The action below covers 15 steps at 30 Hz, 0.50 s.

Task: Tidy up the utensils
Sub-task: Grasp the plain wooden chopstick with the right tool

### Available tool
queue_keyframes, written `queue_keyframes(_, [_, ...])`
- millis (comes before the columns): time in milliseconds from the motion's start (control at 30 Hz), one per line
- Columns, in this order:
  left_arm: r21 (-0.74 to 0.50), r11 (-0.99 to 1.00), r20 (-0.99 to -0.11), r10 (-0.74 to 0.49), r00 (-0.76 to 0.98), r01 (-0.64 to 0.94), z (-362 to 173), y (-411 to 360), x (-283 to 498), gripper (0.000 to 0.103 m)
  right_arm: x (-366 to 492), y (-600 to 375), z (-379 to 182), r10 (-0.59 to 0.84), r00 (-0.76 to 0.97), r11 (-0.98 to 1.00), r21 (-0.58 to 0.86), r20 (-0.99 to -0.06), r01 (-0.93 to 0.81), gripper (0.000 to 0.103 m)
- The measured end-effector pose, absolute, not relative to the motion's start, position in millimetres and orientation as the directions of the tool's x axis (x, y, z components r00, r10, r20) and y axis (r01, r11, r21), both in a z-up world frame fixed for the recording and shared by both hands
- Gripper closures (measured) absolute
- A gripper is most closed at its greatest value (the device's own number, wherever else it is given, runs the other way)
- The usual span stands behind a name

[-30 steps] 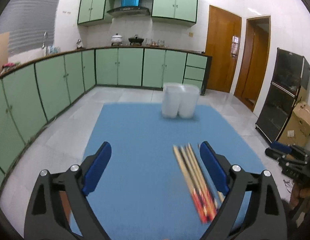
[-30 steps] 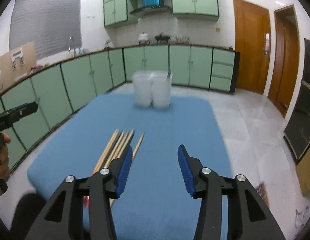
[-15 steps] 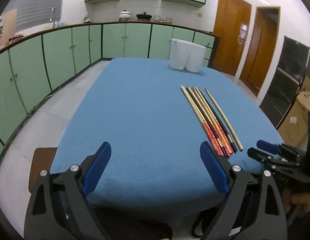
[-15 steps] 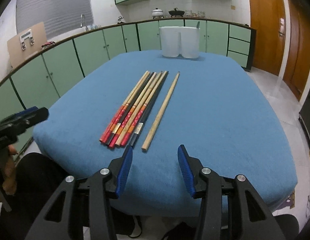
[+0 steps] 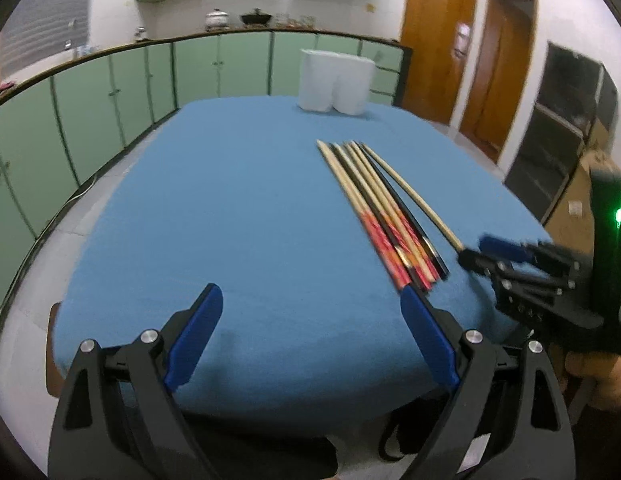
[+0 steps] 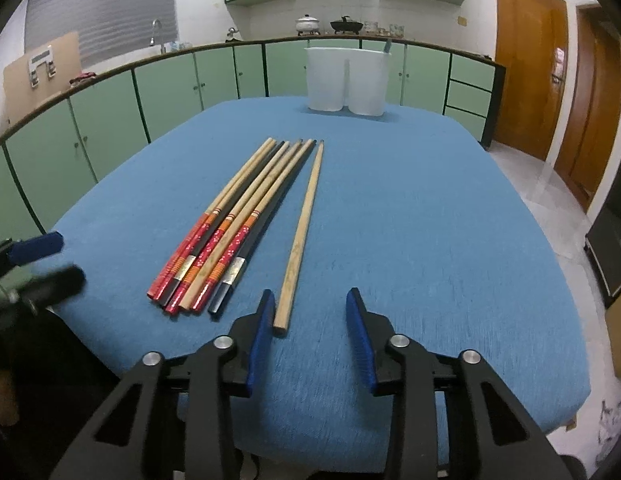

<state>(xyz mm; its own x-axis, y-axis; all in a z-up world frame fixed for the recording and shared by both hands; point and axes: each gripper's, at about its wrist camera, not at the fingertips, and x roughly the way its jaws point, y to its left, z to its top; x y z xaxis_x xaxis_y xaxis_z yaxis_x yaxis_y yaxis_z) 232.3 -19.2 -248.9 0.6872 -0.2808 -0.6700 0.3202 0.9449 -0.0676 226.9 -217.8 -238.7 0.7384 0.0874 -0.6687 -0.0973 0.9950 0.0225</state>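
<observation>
Opening step of organising: approaching to pick up the first piece, a single plain pale wooden chopstick lying just beside a bundle of red-handled and black chopsticks on the blue cloth-covered table. Next, judging by layout: centring over the near end, pinching, then carrying toward the white two-compartment plastic holder at the far edge. Right claw closing, still empty, stick tip by its left pad. Left claw spread wide, empty.
</observation>
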Motion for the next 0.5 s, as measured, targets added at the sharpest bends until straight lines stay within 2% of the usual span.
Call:
queue_keyframes(33, [-0.063, 0.942, -0.673, -0.284, 0.683, 0.33, -250, -24, 233, 0.015, 228, -220, -239, 0.075, 0.74, 0.996, 0.011, -0.668, -0.091, 0.088])
queue_keyframes(67, [-0.057, 0.939, -0.677, -0.286, 0.678, 0.339, -253, -29, 233, 0.015, 230, -224, -238, 0.07, 0.739, 0.997, 0.014, -0.67, -0.082, 0.094])
queue_keyframes(100, [-0.05, 0.937, -0.683, -0.285, 0.673, 0.345, -256, -33, 235, 0.015, 230, -229, -239, 0.073, 0.739, 0.997, 0.028, -0.67, -0.074, 0.096])
queue_keyframes(367, [0.024, 0.948, -0.714, -0.205, 0.669, 0.317, -274, -51, 245, 0.022, 230, -269, -240, 0.049, 0.738, 0.996, 0.084, -0.673, 0.01, 0.096])
queue_keyframes(500, [0.022, 0.954, -0.712, -0.194, 0.675, 0.297, -273, -53, 251, 0.022, 230, -271, -241, 0.055, 0.738, 0.995, 0.095, -0.673, 0.012, 0.096])
